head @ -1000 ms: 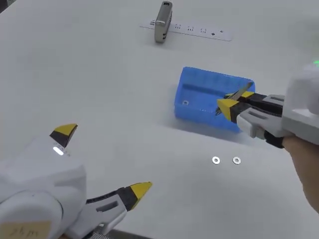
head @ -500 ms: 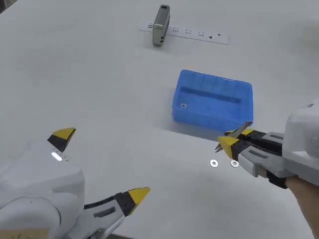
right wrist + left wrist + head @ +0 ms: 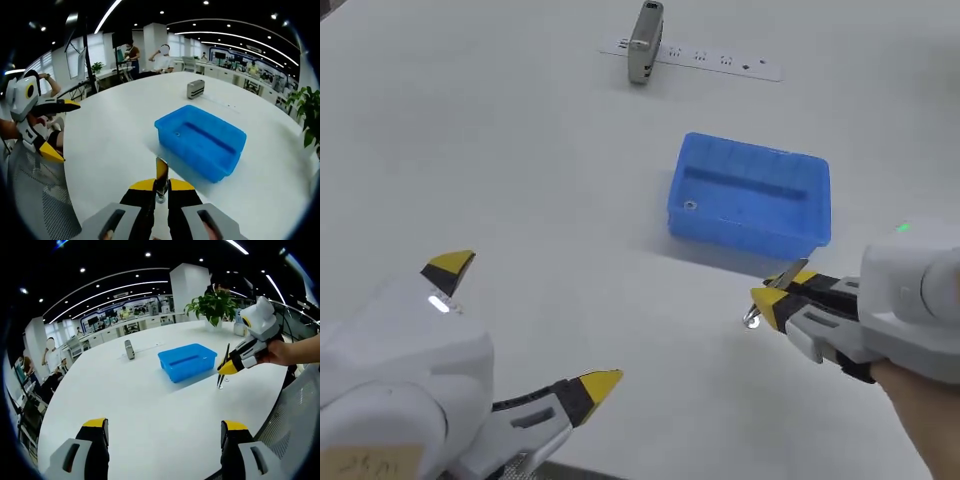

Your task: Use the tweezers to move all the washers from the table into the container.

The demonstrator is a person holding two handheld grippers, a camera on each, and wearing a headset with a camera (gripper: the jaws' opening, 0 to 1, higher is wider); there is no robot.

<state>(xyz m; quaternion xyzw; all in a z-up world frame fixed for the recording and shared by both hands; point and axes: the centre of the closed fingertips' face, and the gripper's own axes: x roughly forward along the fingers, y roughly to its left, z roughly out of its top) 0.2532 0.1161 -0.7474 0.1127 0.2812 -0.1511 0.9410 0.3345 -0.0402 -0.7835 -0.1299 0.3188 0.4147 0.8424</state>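
The blue container (image 3: 750, 195) stands on the white table, with one washer (image 3: 690, 206) lying in its left end. My right gripper (image 3: 778, 290) hovers low just in front of it, shut on the metal tweezers (image 3: 782, 278). Their tip touches down at a washer (image 3: 751, 320) on the table. In the right gripper view the tweezers (image 3: 161, 172) stick out between the shut jaws, short of the container (image 3: 200, 140). My left gripper (image 3: 525, 322) hangs open and empty at the near left, well away; its own view shows the container (image 3: 187, 360) ahead.
A white power strip (image 3: 705, 60) with a grey metal block (image 3: 645, 40) on it lies at the table's far edge. A potted plant (image 3: 215, 305) stands beyond the table. People sit in the background.
My right gripper has drawn the tweezers back from above the container and down to the washers on the table. One of the two table washers is now hidden behind it. The left gripper stays put.
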